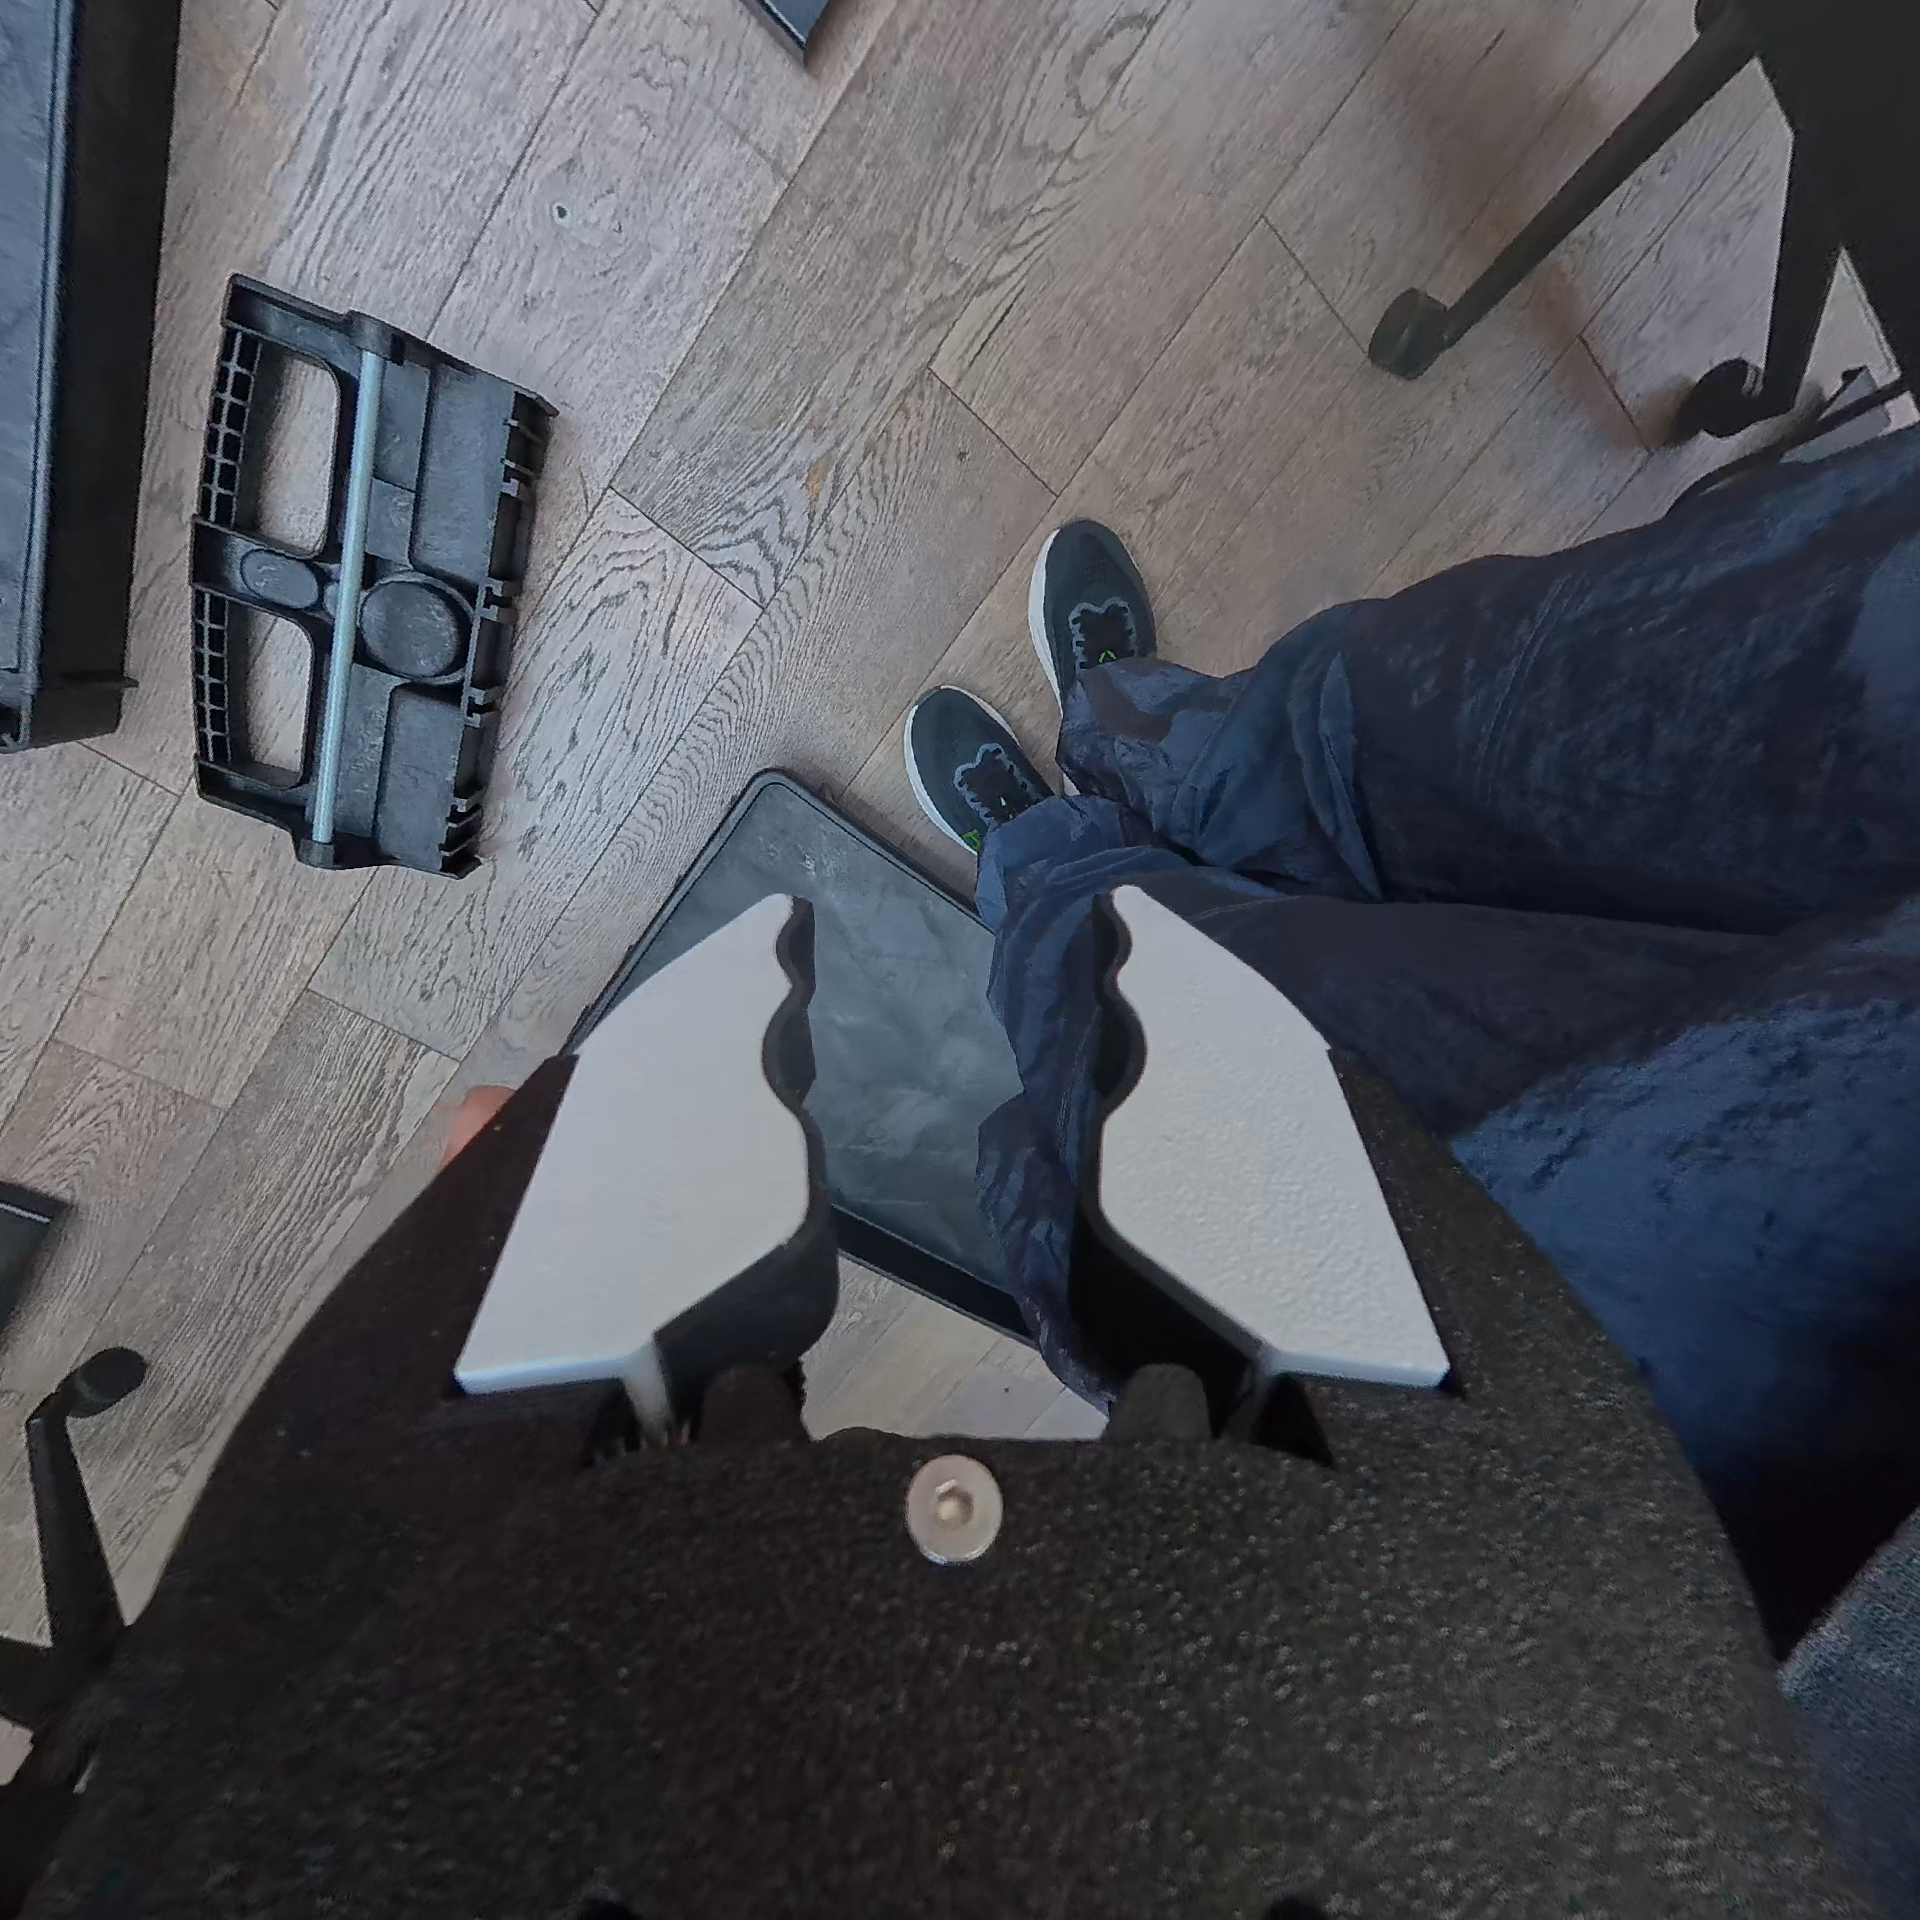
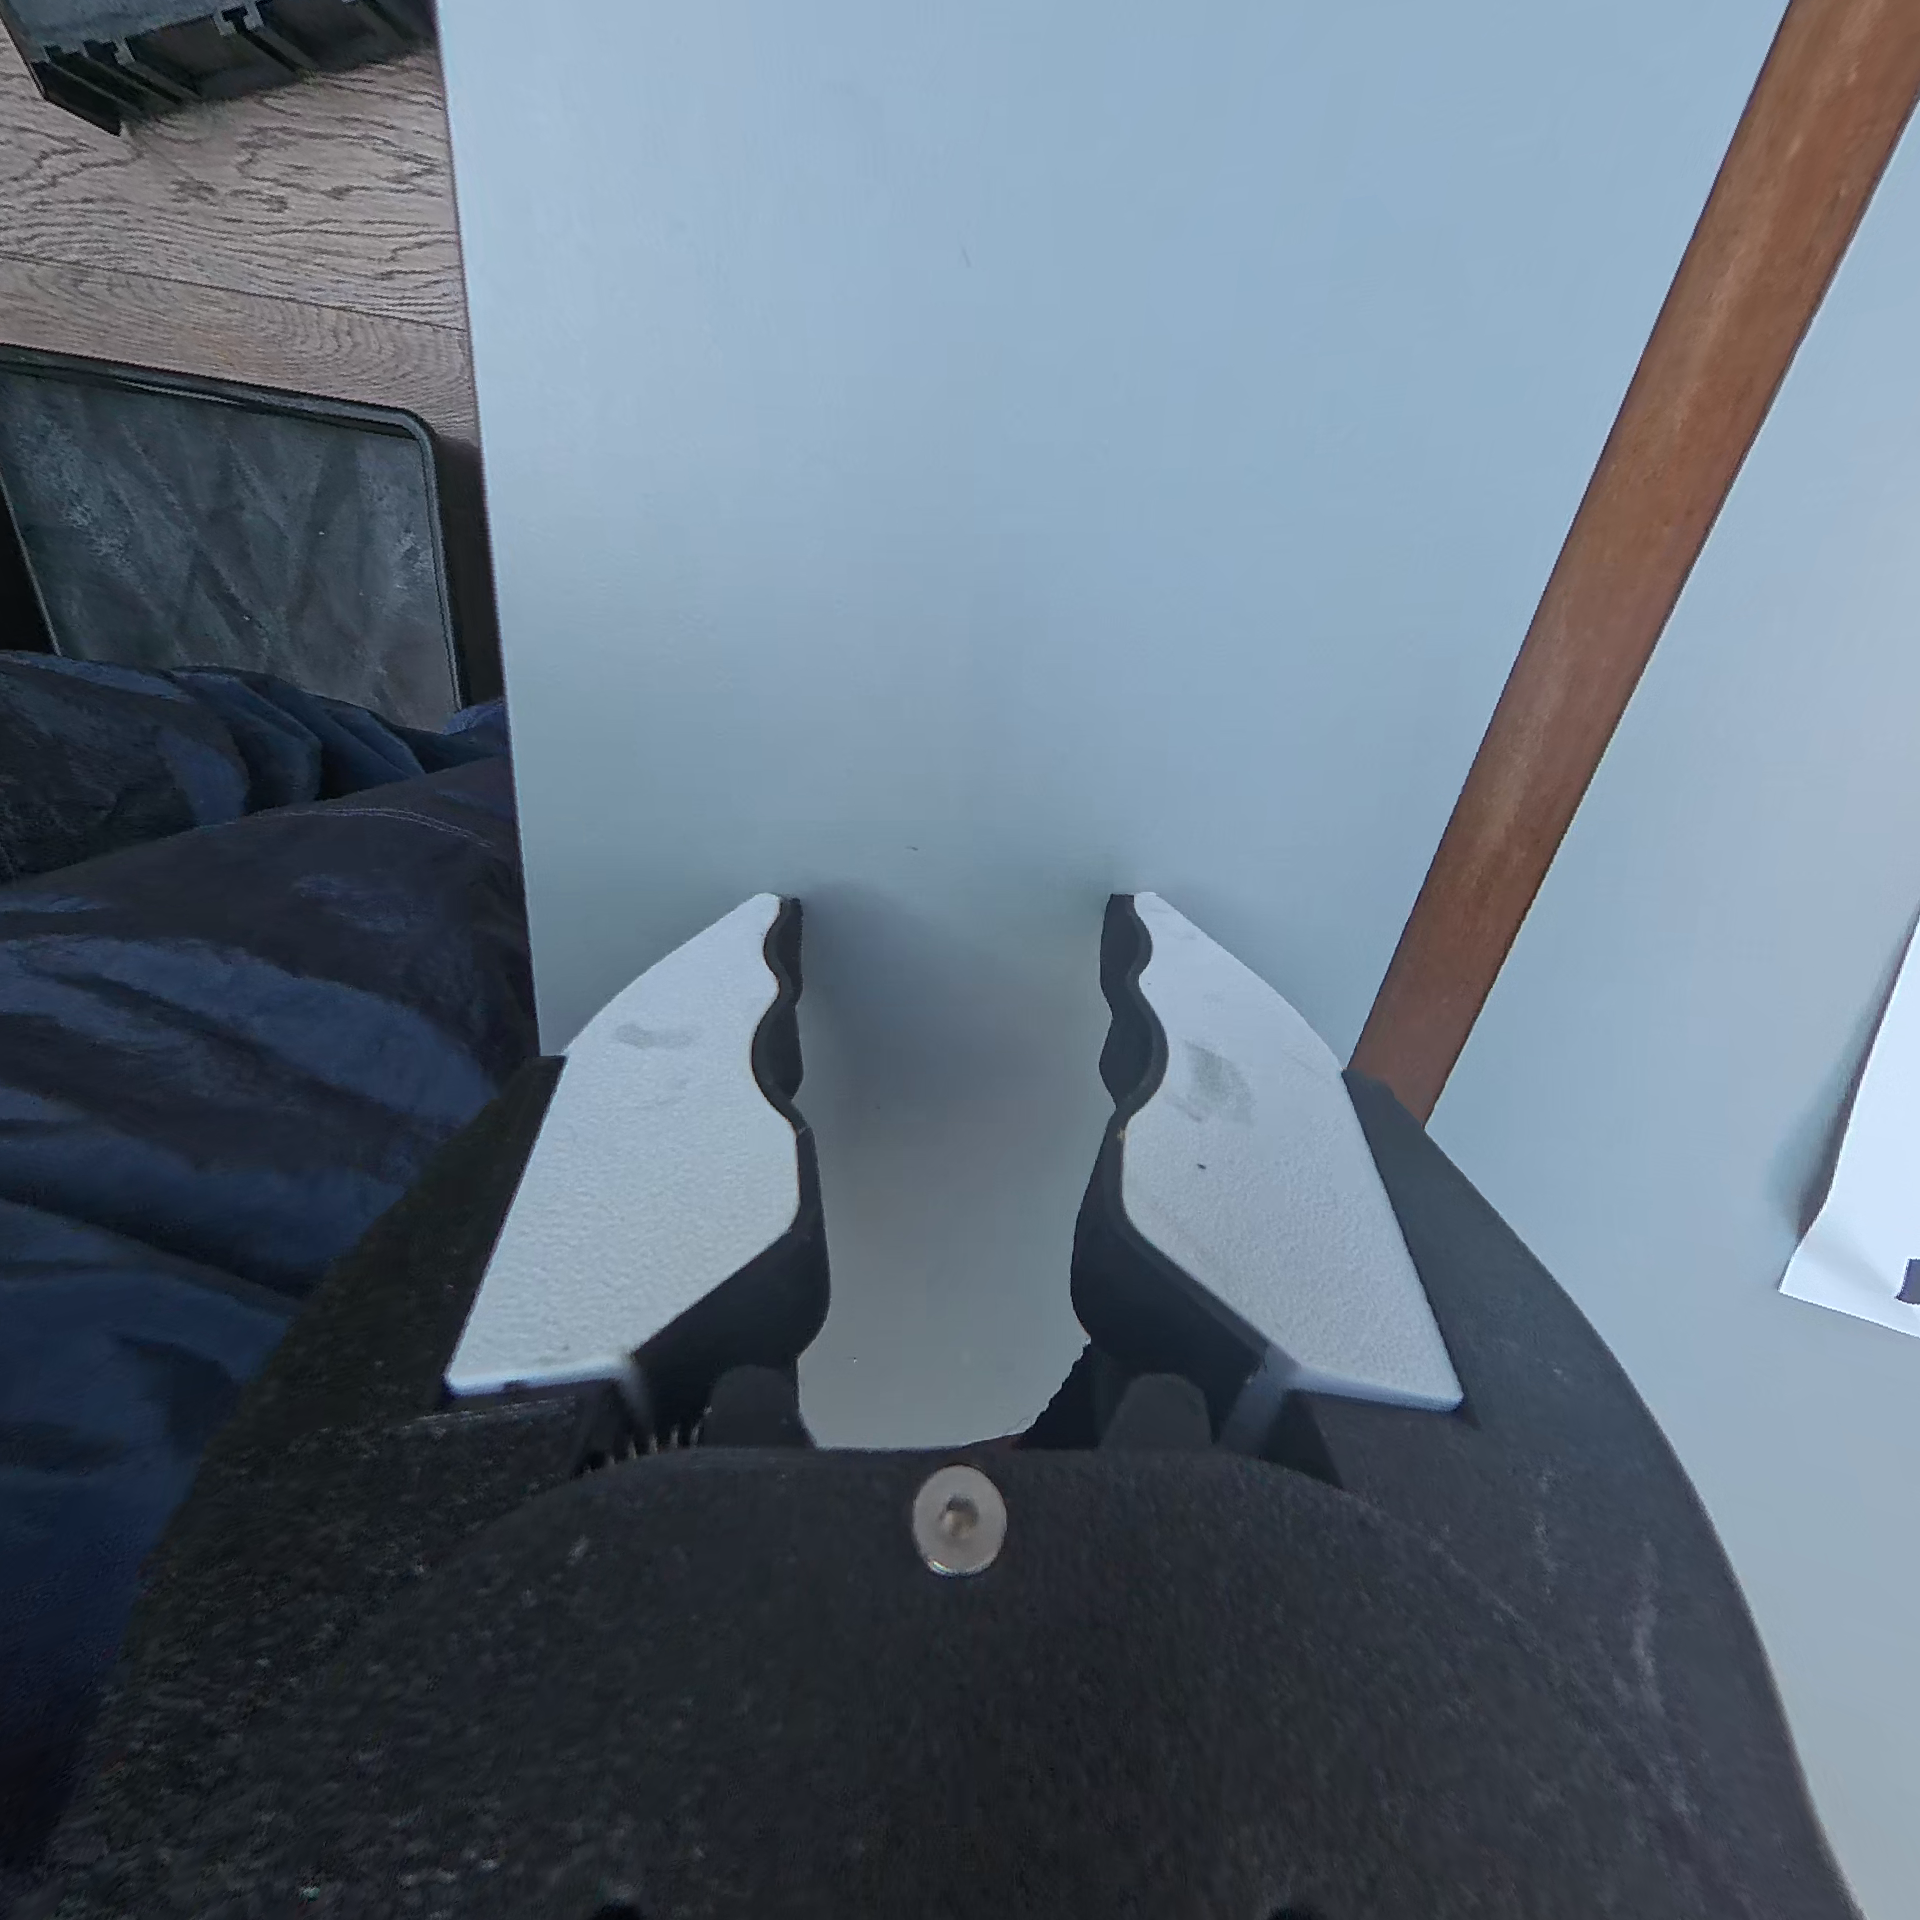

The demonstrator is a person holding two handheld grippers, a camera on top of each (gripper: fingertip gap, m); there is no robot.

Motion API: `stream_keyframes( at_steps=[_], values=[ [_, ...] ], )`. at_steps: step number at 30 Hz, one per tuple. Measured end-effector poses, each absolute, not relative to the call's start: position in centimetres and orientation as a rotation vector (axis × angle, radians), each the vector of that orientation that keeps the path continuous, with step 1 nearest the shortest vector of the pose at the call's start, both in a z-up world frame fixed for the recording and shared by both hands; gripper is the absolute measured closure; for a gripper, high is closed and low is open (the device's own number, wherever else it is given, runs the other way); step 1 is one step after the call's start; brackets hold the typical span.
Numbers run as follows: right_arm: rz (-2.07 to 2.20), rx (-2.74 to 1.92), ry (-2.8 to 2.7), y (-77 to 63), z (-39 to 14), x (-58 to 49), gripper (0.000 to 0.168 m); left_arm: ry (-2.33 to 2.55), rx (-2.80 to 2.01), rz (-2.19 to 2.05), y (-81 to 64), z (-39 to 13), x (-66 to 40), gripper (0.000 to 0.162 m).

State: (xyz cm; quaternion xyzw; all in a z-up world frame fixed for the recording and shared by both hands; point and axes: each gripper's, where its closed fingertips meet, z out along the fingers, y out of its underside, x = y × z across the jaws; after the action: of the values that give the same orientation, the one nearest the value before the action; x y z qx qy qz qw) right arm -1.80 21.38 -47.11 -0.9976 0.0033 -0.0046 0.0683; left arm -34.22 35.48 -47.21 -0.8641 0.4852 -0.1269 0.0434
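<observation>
My left gripper [image 1: 951, 909] is open and empty, held high over a wooden floor [image 1: 727, 312]. It points down at a flat black tray [image 1: 894, 997] lying on the floor beside a person's legs in dark blue trousers [image 1: 1455, 831] and two dark shoes [image 1: 1091, 613]. My right gripper [image 2: 951, 909] is open and empty, its fingertips close to a pale grey-blue panel [image 2: 1039, 416]. A brown wooden rod [image 2: 1642, 540] leans across the panel to the right of the gripper.
A black ribbed plastic part with a metal rod [image 1: 353, 582] lies on the floor at left, next to a long black case [image 1: 62, 364]. Chair legs with castors [image 1: 1558, 260] stand at top right. A white sheet [image 2: 1870, 1174] hangs at right. The tray [image 2: 229, 540] shows at left. Left tips to right tips: about 35 cm. My left tips are about 40 cm from the brown wooden rod [image 2: 1642, 540], my right tips only 9 cm.
</observation>
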Motion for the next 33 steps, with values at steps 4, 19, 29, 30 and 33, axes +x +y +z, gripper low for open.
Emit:
stream_keyframes(
  at_steps=[4, 19, 29, 30, 33],
  values=[
    [-0.012, -3.012, -0.001, 21.5, -46.9, -2.0, 0.115, 1.434, -2.668, -0.382, 36.0, -47.2, -34.8, 0.110],
    [-0.079, -2.991, -0.135, 21.8, -46.3, -3.4, 0.168, 0.789, -2.448, -0.246, 45.5, -40.7, -36.9, 0.129],
    [-0.085, -2.975, -0.126, 22.3, -46.3, -3.3, 0.168, 0.749, -2.342, -0.232, 48.0, -38.2, -36.8, 0.151],
    [-0.087, -2.976, -0.122, 22.1, -46.2, -3.2, 0.168, 0.757, -2.339, -0.235, 47.9, -38.2, -36.7, 0.155],
    [-0.092, -2.979, -0.112, 21.8, -46.1, -3.1, 0.168, 0.779, -2.321, -0.237, 47.8, -38.0, -36.5, 0.162]
  ],
)
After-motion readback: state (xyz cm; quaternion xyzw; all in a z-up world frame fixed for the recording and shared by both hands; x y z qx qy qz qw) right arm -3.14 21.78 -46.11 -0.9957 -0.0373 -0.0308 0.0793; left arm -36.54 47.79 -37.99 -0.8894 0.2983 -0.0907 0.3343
